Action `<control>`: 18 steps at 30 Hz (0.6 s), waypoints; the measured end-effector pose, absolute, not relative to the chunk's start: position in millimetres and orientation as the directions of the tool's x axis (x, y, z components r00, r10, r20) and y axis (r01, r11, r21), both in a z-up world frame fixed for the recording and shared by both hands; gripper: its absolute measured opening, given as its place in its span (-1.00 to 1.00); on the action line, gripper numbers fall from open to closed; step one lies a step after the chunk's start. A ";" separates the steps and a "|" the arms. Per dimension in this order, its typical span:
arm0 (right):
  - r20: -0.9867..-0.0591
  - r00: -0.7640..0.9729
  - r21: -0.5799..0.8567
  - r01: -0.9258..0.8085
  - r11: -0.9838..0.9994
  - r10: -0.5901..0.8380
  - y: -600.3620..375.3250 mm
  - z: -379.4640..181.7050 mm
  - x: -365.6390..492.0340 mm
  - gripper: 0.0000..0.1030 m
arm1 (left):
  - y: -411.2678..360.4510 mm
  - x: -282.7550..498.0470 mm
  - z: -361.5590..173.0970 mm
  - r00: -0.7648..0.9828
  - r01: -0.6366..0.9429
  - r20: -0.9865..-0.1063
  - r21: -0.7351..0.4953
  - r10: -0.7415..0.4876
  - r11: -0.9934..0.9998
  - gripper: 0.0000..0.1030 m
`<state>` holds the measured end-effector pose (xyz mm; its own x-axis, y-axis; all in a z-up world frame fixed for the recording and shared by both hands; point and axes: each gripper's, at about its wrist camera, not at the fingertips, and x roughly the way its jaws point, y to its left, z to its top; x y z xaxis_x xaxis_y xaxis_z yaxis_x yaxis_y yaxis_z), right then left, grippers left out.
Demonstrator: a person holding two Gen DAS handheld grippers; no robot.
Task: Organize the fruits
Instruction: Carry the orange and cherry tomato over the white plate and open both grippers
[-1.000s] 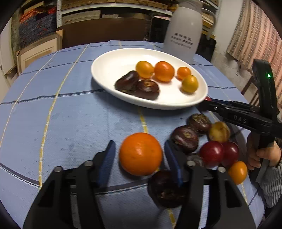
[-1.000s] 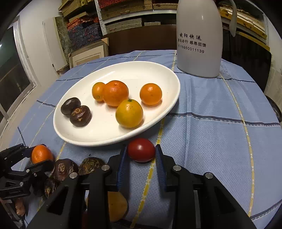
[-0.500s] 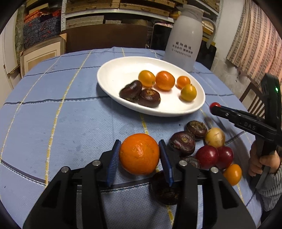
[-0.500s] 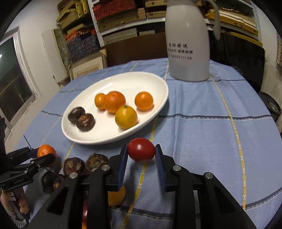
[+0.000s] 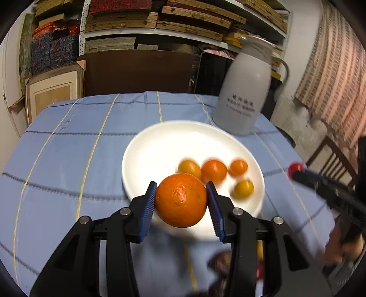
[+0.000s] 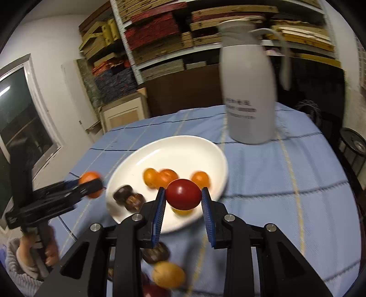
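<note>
Looks like a storeroom or back room of a home put to use as a dining corner. Ahead of both grippers, beyond the round table under a blue checked tablecloth (image 5: 68,164), metal shelves (image 5: 160,20) packed with flat boards and patterned folded stacks. Below them a dark wooden panel (image 5: 137,70) and an open cardboard box (image 5: 52,93). On the table a white plate (image 5: 160,148) and a white thermos jug (image 5: 244,98). Off to the right a wooden chair (image 5: 331,155) against a wall; far left in the right wrist view, a dark window (image 6: 16,114).
</note>
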<state>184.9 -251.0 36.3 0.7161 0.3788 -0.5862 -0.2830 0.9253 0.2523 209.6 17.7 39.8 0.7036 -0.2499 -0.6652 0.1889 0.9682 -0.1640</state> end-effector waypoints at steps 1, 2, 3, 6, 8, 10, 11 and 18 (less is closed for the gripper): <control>-0.591 0.709 0.248 -0.295 0.923 0.385 -243.5 34.9 190.5 -0.38 | 15.8 221.3 38.3 0.700 0.185 -0.670 -0.164 -0.247 0.969 -0.17; -0.598 0.696 0.245 -0.312 0.918 0.397 -233.5 30.6 196.4 -0.38 | 14.4 231.5 35.4 0.695 0.182 -0.676 -0.164 -0.245 0.970 -0.17; -0.608 0.680 0.245 -0.330 0.912 0.410 -223.3 24.3 201.9 -0.38 | 14.2 245.1 29.7 0.686 0.175 -0.686 -0.167 -0.242 0.970 -0.17; -0.636 0.646 0.231 -0.363 0.903 0.422 -199.7 7.4 213.3 -0.38 | 15.6 271.8 11.4 0.656 0.158 -0.713 -0.190 -0.247 0.969 -0.17; -0.662 0.631 0.199 -0.373 0.906 0.405 -187.9 -2.9 220.0 -0.38 | 16.7 281.6 0.7 0.645 0.159 -0.720 -0.200 -0.255 0.967 -0.16; -0.677 0.627 0.164 -0.383 0.909 0.386 -182.2 -7.4 222.3 -0.35 | 16.8 287.0 -5.2 0.635 0.155 -0.734 -0.183 -0.240 0.971 -0.15; -0.674 0.631 0.164 -0.380 0.910 0.385 -183.7 -7.1 221.7 -0.24 | 17.7 287.2 -5.9 0.637 0.153 -0.733 -0.182 -0.238 0.971 0.00; -0.615 0.675 0.233 -0.339 0.912 0.408 -214.7 11.5 198.8 0.03 | 27.2 249.3 11.8 0.691 0.136 -0.689 -0.173 -0.218 0.976 0.39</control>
